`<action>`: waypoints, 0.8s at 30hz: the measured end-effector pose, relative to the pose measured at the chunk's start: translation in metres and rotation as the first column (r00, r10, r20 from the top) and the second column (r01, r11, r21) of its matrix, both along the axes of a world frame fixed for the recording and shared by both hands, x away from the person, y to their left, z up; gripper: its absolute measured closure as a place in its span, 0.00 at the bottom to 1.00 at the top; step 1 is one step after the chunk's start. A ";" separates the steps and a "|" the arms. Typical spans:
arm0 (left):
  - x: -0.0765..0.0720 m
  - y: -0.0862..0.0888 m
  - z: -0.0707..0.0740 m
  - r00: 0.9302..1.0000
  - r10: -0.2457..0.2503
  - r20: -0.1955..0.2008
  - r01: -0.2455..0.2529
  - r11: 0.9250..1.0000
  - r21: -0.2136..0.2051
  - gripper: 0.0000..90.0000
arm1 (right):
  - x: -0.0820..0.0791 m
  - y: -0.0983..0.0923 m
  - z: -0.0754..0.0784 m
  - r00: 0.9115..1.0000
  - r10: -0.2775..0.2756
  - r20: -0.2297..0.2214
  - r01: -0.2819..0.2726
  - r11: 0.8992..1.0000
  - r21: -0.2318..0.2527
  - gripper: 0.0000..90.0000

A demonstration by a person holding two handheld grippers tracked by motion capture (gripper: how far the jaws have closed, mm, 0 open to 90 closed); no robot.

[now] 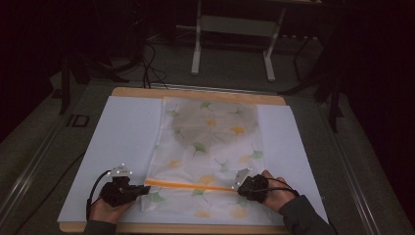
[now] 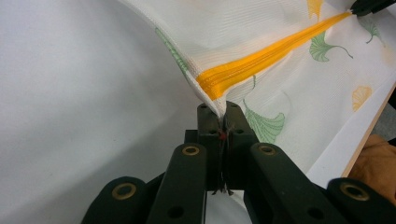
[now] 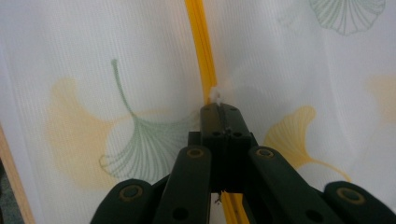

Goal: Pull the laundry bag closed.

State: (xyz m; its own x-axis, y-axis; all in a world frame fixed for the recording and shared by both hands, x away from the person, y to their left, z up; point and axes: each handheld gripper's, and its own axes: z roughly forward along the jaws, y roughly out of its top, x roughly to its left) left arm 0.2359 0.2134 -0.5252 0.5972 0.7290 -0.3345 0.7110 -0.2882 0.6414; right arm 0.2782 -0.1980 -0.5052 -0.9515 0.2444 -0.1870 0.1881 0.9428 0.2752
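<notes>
A white mesh bag [image 1: 210, 142] printed with green and yellow ginkgo leaves lies flat on the table. An orange zipper [image 1: 188, 184] runs across its near end. My left gripper [image 1: 146, 189] is shut on the bag's edge at the zipper's left end, and in the left gripper view [image 2: 218, 109] the fabric is pulled up into the jaws below the zipper [image 2: 261, 65]. My right gripper [image 1: 238, 188] is at the zipper's right end. In the right gripper view it [image 3: 220, 108] is shut on the small white zipper pull [image 3: 217, 94], with the zipper [image 3: 201, 42] running away from it.
The bag rests on a white sheet [image 1: 122, 132] covering a wooden tabletop [image 1: 195, 93]. Beyond the table stand a pale metal frame [image 1: 235, 29] and cables on a dark floor. The table's wooden edge [image 2: 369, 135] runs close beside the left gripper.
</notes>
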 end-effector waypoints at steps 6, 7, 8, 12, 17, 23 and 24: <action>0.000 0.000 0.000 1.000 0.000 -0.001 0.000 1.000 0.001 0.98 | 0.000 -0.008 0.000 1.000 -0.011 -0.002 0.011 1.000 -0.007 1.00; 0.000 0.000 0.000 1.000 0.001 -0.001 -0.001 1.000 0.001 0.98 | 0.000 -0.009 0.001 1.000 -0.010 -0.001 0.010 1.000 -0.009 1.00; 0.000 0.000 0.000 1.000 0.000 -0.001 0.000 1.000 0.001 0.98 | 0.000 -0.010 0.001 1.000 -0.014 -0.001 0.014 1.000 -0.010 1.00; 0.000 0.000 -0.001 1.000 0.003 -0.003 -0.003 1.000 0.000 0.98 | 0.001 -0.014 0.001 1.000 -0.011 0.002 0.011 1.000 -0.024 1.00; 0.000 0.001 0.000 1.000 0.007 0.000 -0.007 1.000 0.000 0.98 | 0.001 -0.020 0.001 1.000 -0.023 0.008 0.024 0.999 -0.040 1.00; 0.000 0.001 -0.001 1.000 0.009 -0.003 -0.009 1.000 0.002 0.98 | 0.001 -0.028 0.002 0.999 -0.036 0.009 0.036 0.998 -0.047 1.00; 0.000 0.001 -0.001 1.000 0.007 -0.003 -0.007 1.000 0.000 0.98 | 0.001 -0.029 0.002 0.999 -0.035 0.008 0.036 0.998 -0.049 1.00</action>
State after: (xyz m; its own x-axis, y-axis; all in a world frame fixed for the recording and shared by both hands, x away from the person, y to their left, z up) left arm 0.2363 0.2147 -0.5258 0.5909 0.7331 -0.3367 0.7151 -0.2828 0.6392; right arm 0.2793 -0.2268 -0.5032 -0.9410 0.2684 -0.2059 0.2200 0.9479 0.2303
